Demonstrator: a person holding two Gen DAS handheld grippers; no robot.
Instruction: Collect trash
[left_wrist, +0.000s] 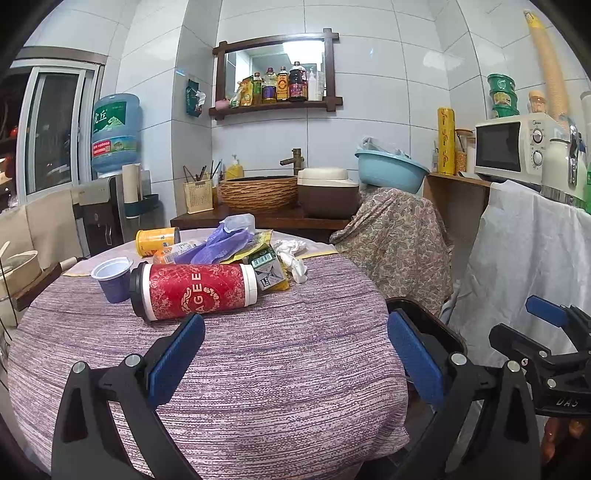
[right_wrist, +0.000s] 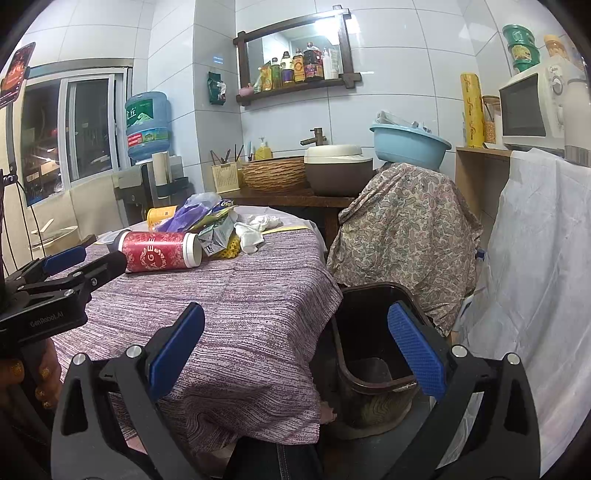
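My left gripper (left_wrist: 295, 354) and my right gripper (right_wrist: 295, 347) both hang with their ribbed blue pads spread wide, grasping nothing, above a round table (left_wrist: 258, 350) draped in coarse, purple-streaked woven cloth. The trash sits heaped at the table's far side: a glossy red cylindrical cup (left_wrist: 194, 291) lying on its side, a small purple plastic cup (left_wrist: 112, 277) upright beside it, a yellow can (left_wrist: 157, 240), crinkled purple wrappers (left_wrist: 218, 245) and crumpled white tissue (left_wrist: 291, 254). A dark, smooth-walled bin (right_wrist: 373, 343) stands on the floor just beside the table's right edge.
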